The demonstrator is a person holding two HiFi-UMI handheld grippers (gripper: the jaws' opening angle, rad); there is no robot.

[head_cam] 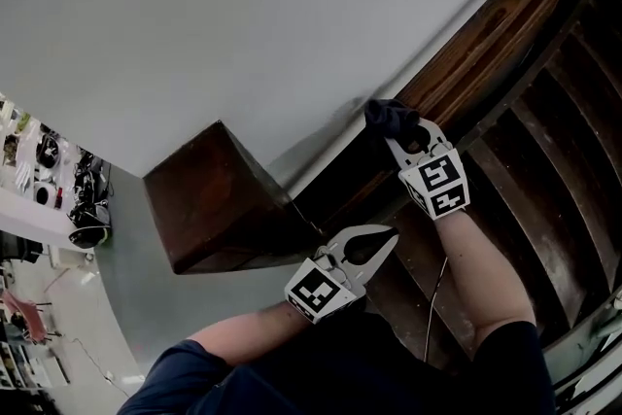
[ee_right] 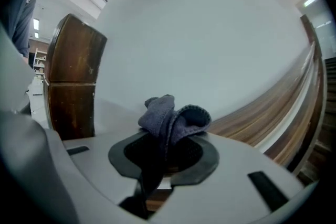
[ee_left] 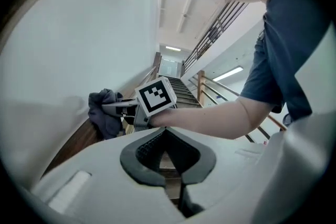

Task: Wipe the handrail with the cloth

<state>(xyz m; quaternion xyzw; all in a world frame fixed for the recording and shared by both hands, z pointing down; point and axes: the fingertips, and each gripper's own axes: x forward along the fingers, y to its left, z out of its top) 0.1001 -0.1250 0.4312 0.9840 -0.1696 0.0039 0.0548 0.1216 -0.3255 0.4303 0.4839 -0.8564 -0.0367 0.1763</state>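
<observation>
A dark blue-grey cloth point(head_cam: 388, 118) is bunched between the jaws of my right gripper point(head_cam: 403, 137), which is shut on it. The cloth rests against the brown wooden handrail point(head_cam: 491, 29) that climbs along the pale wall. In the right gripper view the cloth point(ee_right: 171, 116) sticks up from the right gripper point(ee_right: 165, 140), with the handrail point(ee_right: 275, 113) running up to the right. My left gripper point(head_cam: 389, 234) hangs lower and nearer to me, shut and holding nothing. The left gripper view shows the left gripper point(ee_left: 167, 136) pointing at the cloth point(ee_left: 105, 114).
A dark wooden newel post point(head_cam: 219, 199) ends the rail at the lower left. Dark stair treads point(head_cam: 549, 160) rise on the right. A second railing point(ee_left: 210, 89) lines the far side of the stairs. Far below at the left lies a floor with furniture point(head_cam: 53, 194).
</observation>
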